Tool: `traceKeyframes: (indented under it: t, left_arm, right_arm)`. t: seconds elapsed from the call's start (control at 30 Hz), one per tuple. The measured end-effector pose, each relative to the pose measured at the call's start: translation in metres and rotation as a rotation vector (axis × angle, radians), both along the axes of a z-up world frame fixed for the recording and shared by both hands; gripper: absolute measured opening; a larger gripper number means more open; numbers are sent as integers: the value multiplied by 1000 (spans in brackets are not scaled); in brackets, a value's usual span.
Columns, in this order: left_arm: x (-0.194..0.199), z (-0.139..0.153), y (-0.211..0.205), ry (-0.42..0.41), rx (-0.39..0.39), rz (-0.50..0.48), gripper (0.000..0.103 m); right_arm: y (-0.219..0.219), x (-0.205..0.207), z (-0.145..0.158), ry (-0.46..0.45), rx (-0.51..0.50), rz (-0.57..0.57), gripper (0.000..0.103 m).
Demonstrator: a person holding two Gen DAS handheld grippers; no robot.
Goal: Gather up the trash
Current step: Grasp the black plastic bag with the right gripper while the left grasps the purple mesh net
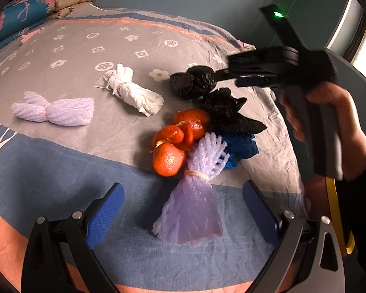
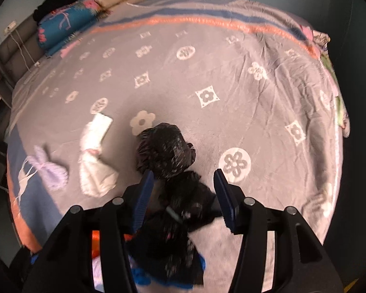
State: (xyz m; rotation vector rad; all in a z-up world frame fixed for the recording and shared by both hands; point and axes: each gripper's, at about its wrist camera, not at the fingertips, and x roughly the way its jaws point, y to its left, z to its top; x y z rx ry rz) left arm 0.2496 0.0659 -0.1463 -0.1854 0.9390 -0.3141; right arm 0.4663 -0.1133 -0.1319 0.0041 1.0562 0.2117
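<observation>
On the grey flower-patterned bed blanket (image 2: 231, 68), the right hand-held gripper (image 2: 183, 195) stands released, its blue pads straddling the crumpled black plastic bag (image 2: 180, 202), not yet pressing it. I judge it best to sink lower and close on the bag's thick knotted middle, clear of the orange mandarin peels (image 1: 180, 134). The left hand-held gripper (image 1: 183, 205) hangs unclenched over the tied purple foam fruit net (image 1: 195, 195). No readable writing or brand shows.

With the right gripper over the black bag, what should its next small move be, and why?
Probably lower the right gripper a little and close. Its fingers stand open on either side of the black plastic bag, which lies on the blanket, and no pad presses on it yet.
</observation>
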Motion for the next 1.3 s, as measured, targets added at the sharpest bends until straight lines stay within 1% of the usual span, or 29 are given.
traceKeyframes:
  t: [0.07,0.17,0.23,0.3,0.33,0.37,0.4,0.43,0.5,0.53,0.6,0.67,0.7,0.73,0.87,0.93,1.07,1.3]
  left_arm:
    - [2,-3,-1,1,0,-10,94]
    - [7,-6,-4,0,18,-3,93]
    - [6,-7,-5,-1,1,-4,92]
    - [4,-9,-10,3,7,-22,85]
    - [3,-10,-14,0,18,-31,83]
    - [2,-11,-16,-1,24,-40,80]
    - [1,-12,-20,-3,37,-50,74]
    - [0,-13,-24,-3,49,-63,71]
    - [-2,-16,-32,0,72,-90,56]
    - [-3,-16,-35,-1,83,-100,51]
    - [-6,-18,-41,-4,107,-121,36]
    - [-8,-18,-44,-6,117,-135,27]
    - [-9,-17,-45,-8,118,-139,25]
    - [-9,-17,-45,-12,118,-137,24]
    - [-10,-12,-41,-28,108,-135,21]
    - [-11,-9,-39,-31,100,-138,21]
    - [-14,1,-35,-44,80,-142,20]
    - [-22,17,-28,-62,67,-140,20]
  right_arm:
    - [2,10,-7,14,-7,-3,54]
    - [7,24,-18,18,-41,-8,56]
    - [10,29,-23,20,-56,-7,57]
    - [12,35,-28,27,-69,-5,57]
    - [13,36,-30,30,-71,-3,57]
    - [15,39,-32,31,-77,0,57]
    - [16,40,-32,28,-83,1,57]
    - [17,41,-33,26,-90,3,57]
    - [20,44,-36,31,-96,9,57]
    - [20,45,-37,38,-96,11,57]
    - [23,46,-40,65,-77,21,55]
    - [27,45,-40,81,-65,40,39]
    - [31,43,-39,73,-77,57,35]
    - [34,41,-38,63,-85,66,27]
    - [42,39,-39,60,-98,81,18]
    - [40,38,-38,60,-78,64,15]
    - [37,34,-32,55,-50,52,12]
    - [32,17,-6,7,-18,52,12]
